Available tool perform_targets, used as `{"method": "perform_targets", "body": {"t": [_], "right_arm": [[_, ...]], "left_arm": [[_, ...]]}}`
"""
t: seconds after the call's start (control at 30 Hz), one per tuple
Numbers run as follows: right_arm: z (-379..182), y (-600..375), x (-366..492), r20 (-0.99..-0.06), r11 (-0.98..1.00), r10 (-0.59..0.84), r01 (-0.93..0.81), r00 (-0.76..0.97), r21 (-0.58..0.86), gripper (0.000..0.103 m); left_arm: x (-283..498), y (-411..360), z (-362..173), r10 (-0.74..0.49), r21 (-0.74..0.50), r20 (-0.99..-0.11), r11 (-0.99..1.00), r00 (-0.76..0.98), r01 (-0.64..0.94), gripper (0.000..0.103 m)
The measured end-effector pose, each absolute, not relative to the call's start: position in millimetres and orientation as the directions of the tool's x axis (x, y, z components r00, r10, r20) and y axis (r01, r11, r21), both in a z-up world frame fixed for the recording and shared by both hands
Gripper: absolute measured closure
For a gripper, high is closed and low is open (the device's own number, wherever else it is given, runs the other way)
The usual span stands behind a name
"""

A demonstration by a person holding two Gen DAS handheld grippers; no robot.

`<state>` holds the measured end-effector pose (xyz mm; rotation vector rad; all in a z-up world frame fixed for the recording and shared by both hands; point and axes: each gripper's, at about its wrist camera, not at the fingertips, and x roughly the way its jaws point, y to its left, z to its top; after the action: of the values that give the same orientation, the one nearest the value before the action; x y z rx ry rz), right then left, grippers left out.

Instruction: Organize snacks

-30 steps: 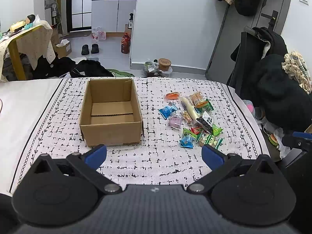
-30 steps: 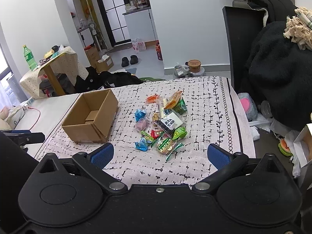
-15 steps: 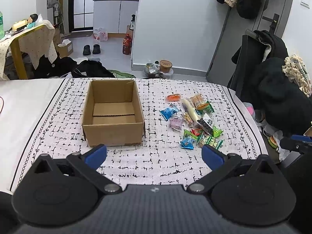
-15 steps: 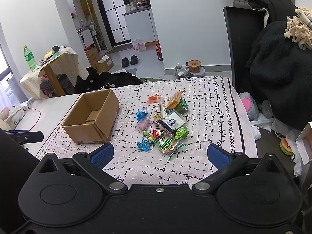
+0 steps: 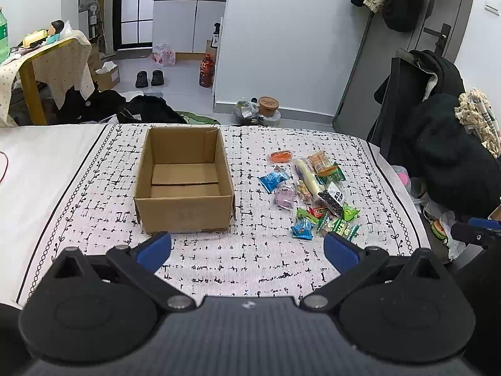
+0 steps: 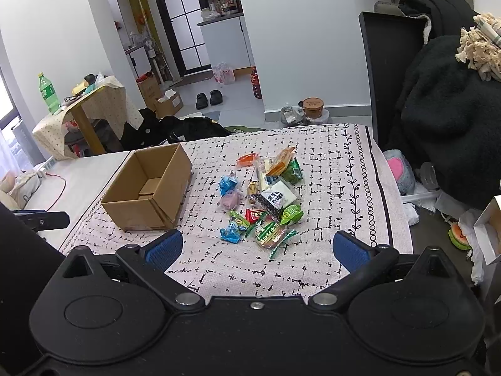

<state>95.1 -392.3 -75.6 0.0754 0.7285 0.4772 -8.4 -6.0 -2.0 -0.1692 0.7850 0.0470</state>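
Both tools were held wide apart and empty above the patterned cloth (image 5: 250,263). From the left gripper (image 5: 247,249), the box (image 5: 184,181) was noted at 11 o'clock (empty, presumably awaiting filling), the snack pile (image 5: 313,194) at 1 o'clock. The right gripper (image 6: 256,247) was aimed at the snack pile (image 6: 266,197), at 12 o'clock.

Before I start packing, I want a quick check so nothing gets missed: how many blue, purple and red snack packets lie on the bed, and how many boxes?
Blue packets: 2
Purple packet: 1
Red packet: 1
Cardboard box: 1
Total: 5
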Motion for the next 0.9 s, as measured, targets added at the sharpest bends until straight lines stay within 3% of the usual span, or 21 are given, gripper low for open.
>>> {"method": "perform_targets", "body": {"t": [0.9], "right_arm": [[-70.8,-389.7,95.1,-0.613,0.891,0.440,-0.405,0.656,0.206,0.000]], "left_arm": [[-9.9,-7.8,0.0,-0.028,-0.138,-0.704,0.985,0.710,-0.099,0.000]]}}
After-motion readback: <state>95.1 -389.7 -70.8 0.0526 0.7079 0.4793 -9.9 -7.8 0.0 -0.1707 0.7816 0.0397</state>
